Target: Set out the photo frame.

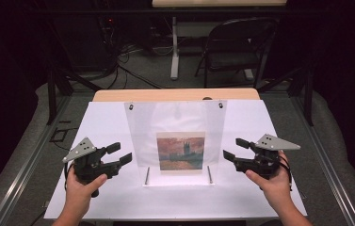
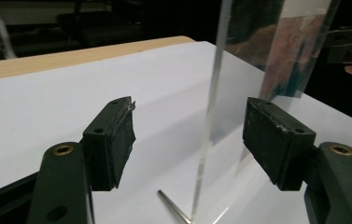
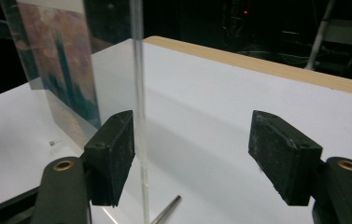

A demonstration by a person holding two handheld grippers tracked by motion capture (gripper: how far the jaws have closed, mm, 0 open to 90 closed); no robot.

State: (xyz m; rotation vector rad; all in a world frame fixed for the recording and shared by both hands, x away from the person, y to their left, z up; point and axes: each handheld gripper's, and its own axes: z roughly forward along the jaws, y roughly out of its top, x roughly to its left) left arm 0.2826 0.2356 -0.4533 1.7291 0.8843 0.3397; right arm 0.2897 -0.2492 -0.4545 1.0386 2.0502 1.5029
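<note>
White sheet on wooden table

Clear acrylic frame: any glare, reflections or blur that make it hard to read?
High view: the acrylic frame looks milky, its print soft. Left gripper view: dark reflections smear the print. Right gripper view: the panel edge is sharp, the print streaky.

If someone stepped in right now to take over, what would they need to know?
Left tool: open, at the left edge of the clear stand, not pressing it.
Right tool: open, at the stand's right edge, likewise.
The stand is upright on the white sheet on its two metal feet, the picture inside.
Done: stand is set and free.
Left: probably just draw both hands back.
</note>
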